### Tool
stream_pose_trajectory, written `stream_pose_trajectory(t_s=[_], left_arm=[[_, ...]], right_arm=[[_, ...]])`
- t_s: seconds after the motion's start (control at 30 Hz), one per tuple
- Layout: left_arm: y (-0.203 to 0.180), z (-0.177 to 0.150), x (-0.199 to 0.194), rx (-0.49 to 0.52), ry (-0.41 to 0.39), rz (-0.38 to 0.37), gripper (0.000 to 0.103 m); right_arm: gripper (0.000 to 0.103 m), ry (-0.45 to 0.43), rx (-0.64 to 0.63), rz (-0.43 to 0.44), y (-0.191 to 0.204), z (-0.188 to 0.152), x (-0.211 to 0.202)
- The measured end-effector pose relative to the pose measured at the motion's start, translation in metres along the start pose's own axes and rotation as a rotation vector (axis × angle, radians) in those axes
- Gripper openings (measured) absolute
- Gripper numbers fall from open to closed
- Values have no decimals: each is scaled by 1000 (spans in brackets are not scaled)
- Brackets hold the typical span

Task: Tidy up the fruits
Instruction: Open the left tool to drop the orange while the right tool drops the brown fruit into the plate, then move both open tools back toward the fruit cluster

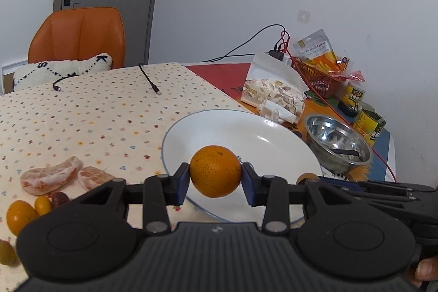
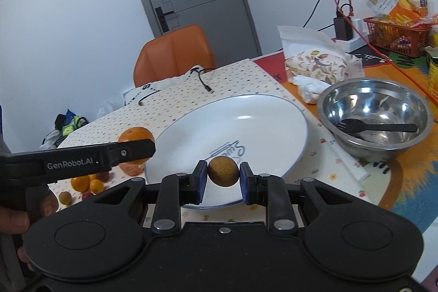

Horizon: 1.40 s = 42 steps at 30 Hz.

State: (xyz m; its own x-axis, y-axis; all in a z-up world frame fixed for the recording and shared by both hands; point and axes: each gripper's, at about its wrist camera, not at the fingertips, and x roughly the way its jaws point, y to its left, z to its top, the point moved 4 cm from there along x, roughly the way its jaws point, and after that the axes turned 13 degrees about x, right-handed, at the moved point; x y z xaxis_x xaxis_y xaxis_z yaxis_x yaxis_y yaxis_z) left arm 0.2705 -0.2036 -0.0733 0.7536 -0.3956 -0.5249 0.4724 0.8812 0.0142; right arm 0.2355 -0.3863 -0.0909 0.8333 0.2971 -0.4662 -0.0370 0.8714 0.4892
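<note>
left tool (image 1: 215, 177) grips orange (image 1: 215, 171) | right tool (image 2: 223, 179) grips longan (image 2: 223, 171) | over plate (image 2: 273, 111)

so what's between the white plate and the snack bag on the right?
A crumpled white tissue lies between the white plate and the snack bag; clearest in the right wrist view.

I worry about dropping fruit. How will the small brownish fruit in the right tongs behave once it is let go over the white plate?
The small brownish fruit looks round and firm, so it will probably roll on the smooth white plate. The raised rim should likely contain it. The right tongs pinch it at narrow points, so it may slip.
</note>
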Motion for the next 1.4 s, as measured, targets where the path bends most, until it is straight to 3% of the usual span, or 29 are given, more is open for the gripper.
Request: stream_pose_trajectory(t_s=[0.43, 0.63, 0.73, 0.9, 0.97, 1.4], left_arm=[[-7, 2, 12, 8, 16, 8, 40], [4, 4, 1, -10, 17, 24, 44], [11, 2, -6, -20, 16, 41, 53], [25, -3, -23, -40, 7, 85, 73], [31, -6, -31, -49, 4, 105, 76], [74, -27, -76, -119, 1, 204, 79]], right_arm=[[24, -4, 9, -24, -10, 2, 1], [24, -2, 17, -32, -11, 2, 4], [24, -6, 21, -35, -10, 3, 5], [35, -16, 20, -38, -5, 3, 5], [41, -20, 15, -31, -2, 3, 4], [53, 5, -32, 41, 32, -9, -1]])
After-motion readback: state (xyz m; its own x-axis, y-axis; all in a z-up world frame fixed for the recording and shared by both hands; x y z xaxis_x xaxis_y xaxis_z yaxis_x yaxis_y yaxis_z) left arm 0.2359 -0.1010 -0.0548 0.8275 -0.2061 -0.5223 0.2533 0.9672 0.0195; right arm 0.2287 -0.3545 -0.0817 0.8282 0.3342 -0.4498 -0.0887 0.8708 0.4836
